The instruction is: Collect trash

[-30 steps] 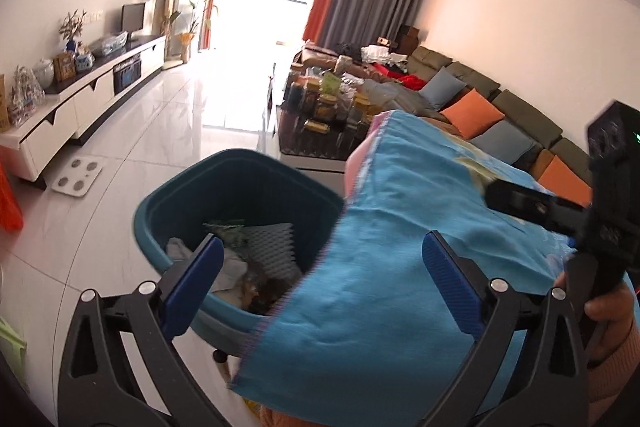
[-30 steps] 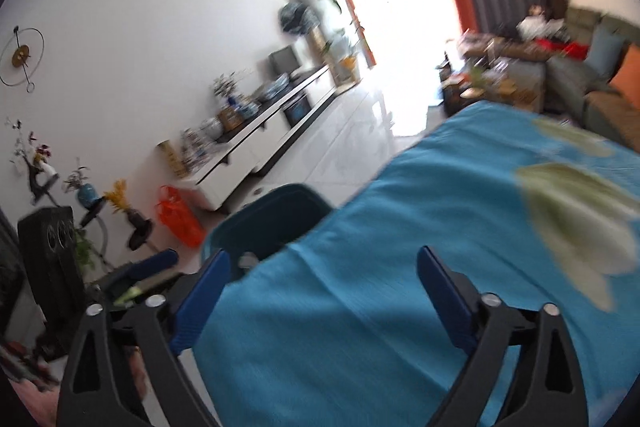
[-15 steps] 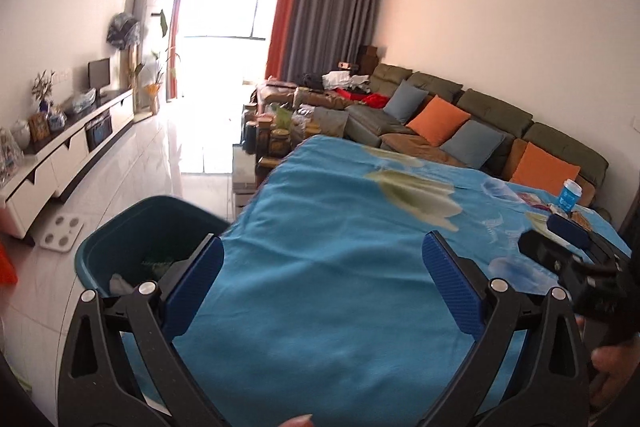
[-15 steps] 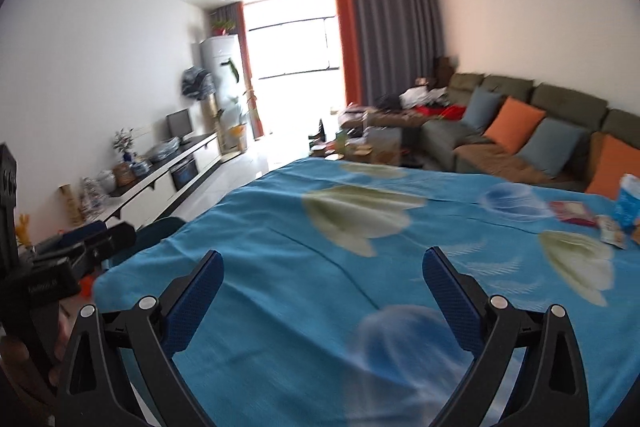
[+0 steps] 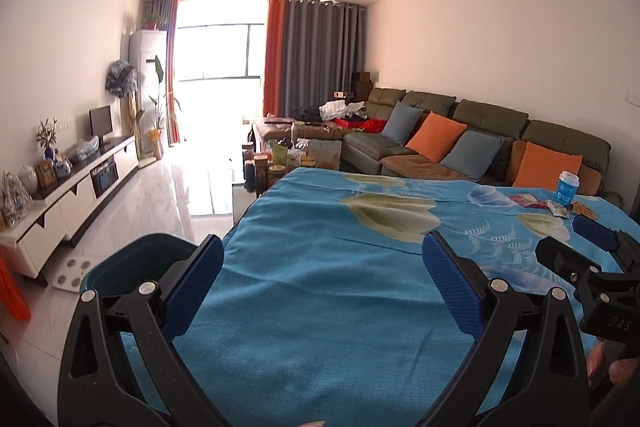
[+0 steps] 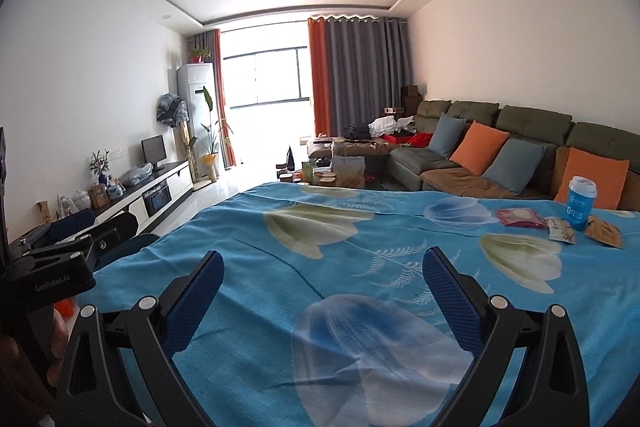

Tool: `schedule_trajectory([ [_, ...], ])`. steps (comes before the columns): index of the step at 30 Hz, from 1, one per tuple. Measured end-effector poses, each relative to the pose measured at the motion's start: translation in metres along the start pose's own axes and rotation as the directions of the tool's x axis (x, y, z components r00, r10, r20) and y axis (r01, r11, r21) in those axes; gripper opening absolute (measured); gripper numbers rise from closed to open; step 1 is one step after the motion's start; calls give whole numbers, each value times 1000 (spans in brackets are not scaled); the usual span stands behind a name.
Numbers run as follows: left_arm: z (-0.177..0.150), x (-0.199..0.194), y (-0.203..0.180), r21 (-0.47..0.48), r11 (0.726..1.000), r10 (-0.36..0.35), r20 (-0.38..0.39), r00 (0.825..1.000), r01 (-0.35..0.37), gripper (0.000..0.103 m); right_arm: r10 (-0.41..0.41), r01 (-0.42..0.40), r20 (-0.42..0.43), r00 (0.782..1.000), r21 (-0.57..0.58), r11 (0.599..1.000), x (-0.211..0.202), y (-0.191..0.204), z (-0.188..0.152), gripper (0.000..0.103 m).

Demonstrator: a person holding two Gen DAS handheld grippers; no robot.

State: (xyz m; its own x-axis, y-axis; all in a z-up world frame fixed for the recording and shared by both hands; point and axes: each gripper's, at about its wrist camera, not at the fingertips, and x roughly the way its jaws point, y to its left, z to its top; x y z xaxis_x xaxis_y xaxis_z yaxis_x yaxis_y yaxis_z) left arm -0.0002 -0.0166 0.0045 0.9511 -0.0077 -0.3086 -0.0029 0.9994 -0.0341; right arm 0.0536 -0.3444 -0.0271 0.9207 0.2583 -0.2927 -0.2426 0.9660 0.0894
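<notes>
I hold both grippers low over the near edge of the desk [image 6: 248, 267], which is covered by a blue flowered cloth. My left gripper [image 5: 322, 271] has its jaws spread wide with nothing between them, and my right gripper [image 6: 322, 283] is the same: wide and empty.

The trash that remains sits together at the far right corner of the desk. There is a blue cup [image 6: 581, 202] standing upright, a red packet [image 6: 520, 217] lying flat to its left, a pale wrapper [image 6: 562, 229] just in front of the cup, and an orange-brown wrapper [image 6: 606, 231] to its right. They lie close to one another; I cannot tell whether the wrappers touch the cup. In the left view the same cluster shows small, near the cup [image 5: 565, 188].

The bin [image 5: 132, 263] stands on the floor off the left side of the desk, just beside its edge. From here I see only its dark teal rim and inner wall, so I cannot tell what is in it.

As I judge it, the rest of the cloth looks clear, and these four pieces are what is left. None is yet in a gripper. They are well apart from both grippers and on the opposite side from the bin, so each will need a reach across and a carry back.
</notes>
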Motion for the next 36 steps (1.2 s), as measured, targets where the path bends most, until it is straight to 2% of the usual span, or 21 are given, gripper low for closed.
schedule_trajectory([
  [16, -4, -17, -4, 22, 1000, -1, 39, 999, 0, 97, -32, 33, 40, 999, -17, 999, -14, 1, -3, 96],
  [36, -3, -19, -4, 23, 999, 27, 63, 998, -28, 97, -50, 51, 68, 996, -15, 999, -21, 1, -2, 96],
])
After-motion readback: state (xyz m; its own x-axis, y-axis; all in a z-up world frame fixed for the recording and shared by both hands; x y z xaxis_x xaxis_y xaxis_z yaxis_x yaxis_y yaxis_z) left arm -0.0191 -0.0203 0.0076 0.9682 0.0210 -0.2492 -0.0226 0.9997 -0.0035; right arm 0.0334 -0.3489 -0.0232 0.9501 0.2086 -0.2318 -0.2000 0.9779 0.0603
